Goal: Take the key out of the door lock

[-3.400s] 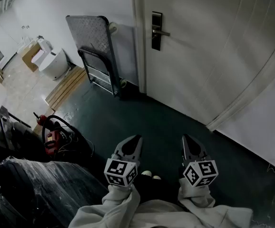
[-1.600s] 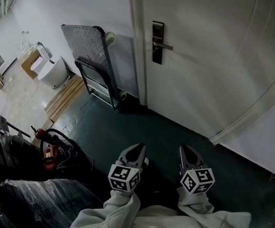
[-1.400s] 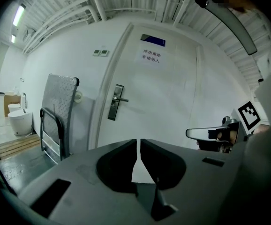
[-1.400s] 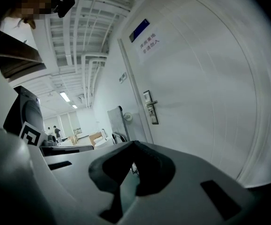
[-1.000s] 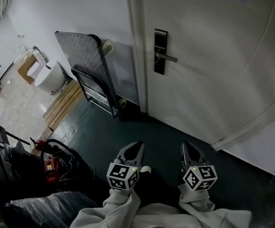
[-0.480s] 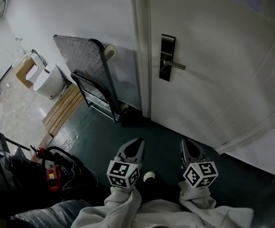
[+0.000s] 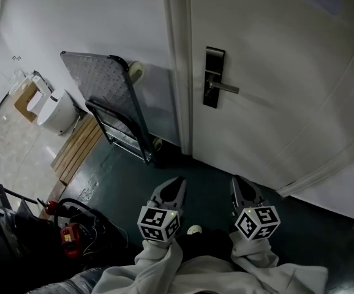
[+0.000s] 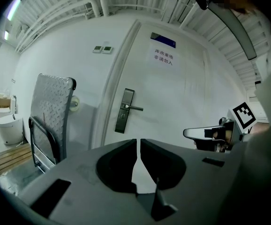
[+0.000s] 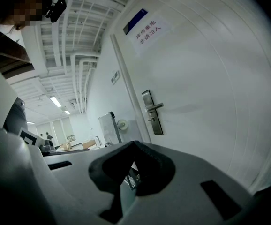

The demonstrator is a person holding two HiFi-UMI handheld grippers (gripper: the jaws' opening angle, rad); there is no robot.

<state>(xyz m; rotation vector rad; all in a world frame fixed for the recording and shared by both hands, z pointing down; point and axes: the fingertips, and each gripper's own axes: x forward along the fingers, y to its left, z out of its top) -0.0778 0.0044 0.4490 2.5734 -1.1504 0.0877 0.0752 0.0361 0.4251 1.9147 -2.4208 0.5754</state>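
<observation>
L claw (image 7: 176, 182) and R claw (image 7: 236, 181) hung side by side over the dark floor (image 7: 134, 158), well apart from the door (image 7: 275, 54). L jaws sat nearly together w/ only a thin slit btwn them, nothing in it. R jaws met at the tips, also empty. Lock plate (image 7: 213, 77) w/ lever (image 7: 225, 89) sat near the door's left edge; the key was too small to make out there. A folded trolley (image 7: 106, 84) leaned on the wall (image 7: 91, 17) beside the door.
</observation>
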